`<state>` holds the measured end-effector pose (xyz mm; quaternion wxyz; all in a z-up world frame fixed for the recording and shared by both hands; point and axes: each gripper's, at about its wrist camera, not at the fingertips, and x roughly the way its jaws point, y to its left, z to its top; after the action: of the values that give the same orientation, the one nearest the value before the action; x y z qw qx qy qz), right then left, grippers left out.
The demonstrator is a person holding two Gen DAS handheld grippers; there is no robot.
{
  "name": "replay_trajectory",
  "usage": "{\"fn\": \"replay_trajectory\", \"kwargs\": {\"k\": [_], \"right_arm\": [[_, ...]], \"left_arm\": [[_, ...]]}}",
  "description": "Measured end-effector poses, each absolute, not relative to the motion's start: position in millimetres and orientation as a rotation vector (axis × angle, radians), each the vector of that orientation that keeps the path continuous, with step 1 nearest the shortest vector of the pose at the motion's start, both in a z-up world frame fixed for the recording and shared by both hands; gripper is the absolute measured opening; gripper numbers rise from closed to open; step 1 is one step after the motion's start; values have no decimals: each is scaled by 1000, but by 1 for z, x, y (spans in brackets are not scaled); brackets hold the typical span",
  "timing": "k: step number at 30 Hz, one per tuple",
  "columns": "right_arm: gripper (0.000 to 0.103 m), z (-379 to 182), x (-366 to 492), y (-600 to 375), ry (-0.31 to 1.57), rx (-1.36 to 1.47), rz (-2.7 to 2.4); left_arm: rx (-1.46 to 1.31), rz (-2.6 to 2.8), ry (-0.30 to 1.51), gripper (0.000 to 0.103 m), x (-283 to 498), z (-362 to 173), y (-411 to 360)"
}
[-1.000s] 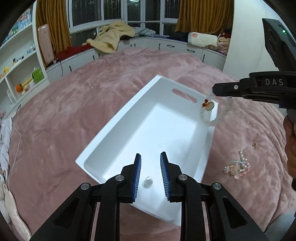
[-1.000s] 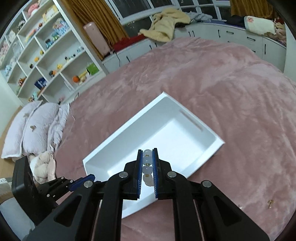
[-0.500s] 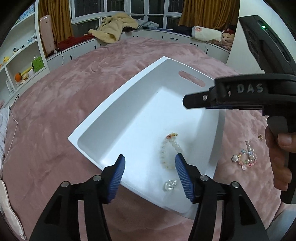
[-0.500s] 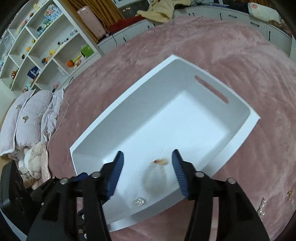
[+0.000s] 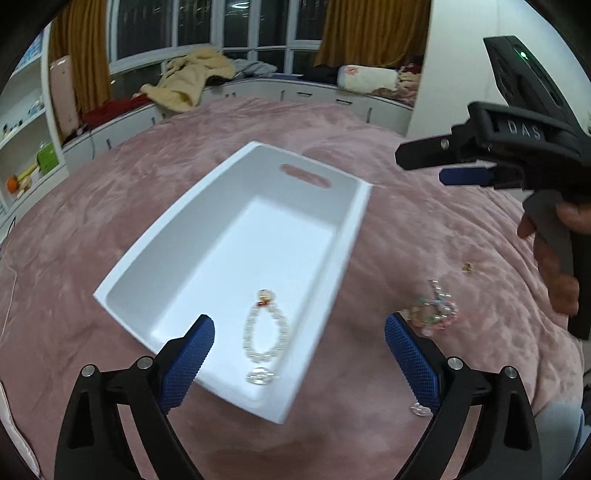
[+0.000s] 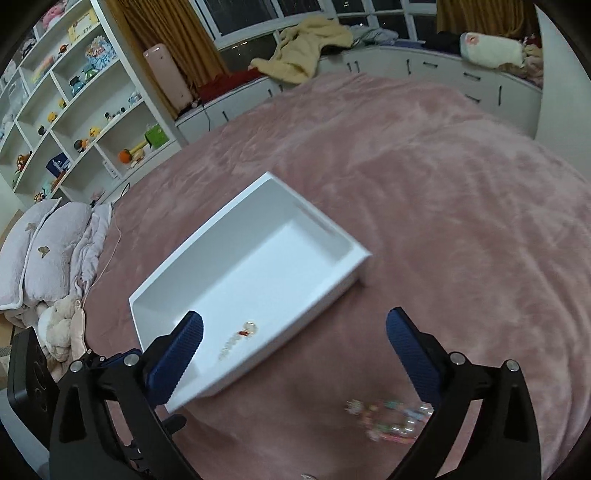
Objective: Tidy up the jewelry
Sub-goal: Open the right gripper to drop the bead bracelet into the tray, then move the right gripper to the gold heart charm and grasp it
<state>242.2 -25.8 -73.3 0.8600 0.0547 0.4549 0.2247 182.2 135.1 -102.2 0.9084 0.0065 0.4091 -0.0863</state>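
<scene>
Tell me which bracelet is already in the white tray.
The white beaded bracelet, lying inside the white tray. The multicoloured bracelet lies outside it on the pink blanket.

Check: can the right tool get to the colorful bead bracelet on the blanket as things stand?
Probably yes. The right tool is open and empty, and the colorful bead bracelet lies bare on the pink blanket just ahead of it, outside the white tray. Nothing covers it.

A pink plush bedspread (image 6: 443, 192) is filling the foreground; white shelves (image 6: 74, 110) are showing toys at left, dark windows (image 5: 240, 26) and mustard curtains (image 5: 373, 33) are framing a cluttered window seat (image 6: 406, 62) behind.
</scene>
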Motion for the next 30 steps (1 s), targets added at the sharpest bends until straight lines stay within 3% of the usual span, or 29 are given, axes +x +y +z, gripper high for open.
{"fn": "replay_trajectory", "kwargs": {"k": [12,30], "right_arm": [[98,-67,208,-110,897,109,361],[98,-143,188,-191,925,128,232]], "left_arm": [[54,-312,826,95,152,-110,70],[95,-386,922,94,126,-213,19]]}}
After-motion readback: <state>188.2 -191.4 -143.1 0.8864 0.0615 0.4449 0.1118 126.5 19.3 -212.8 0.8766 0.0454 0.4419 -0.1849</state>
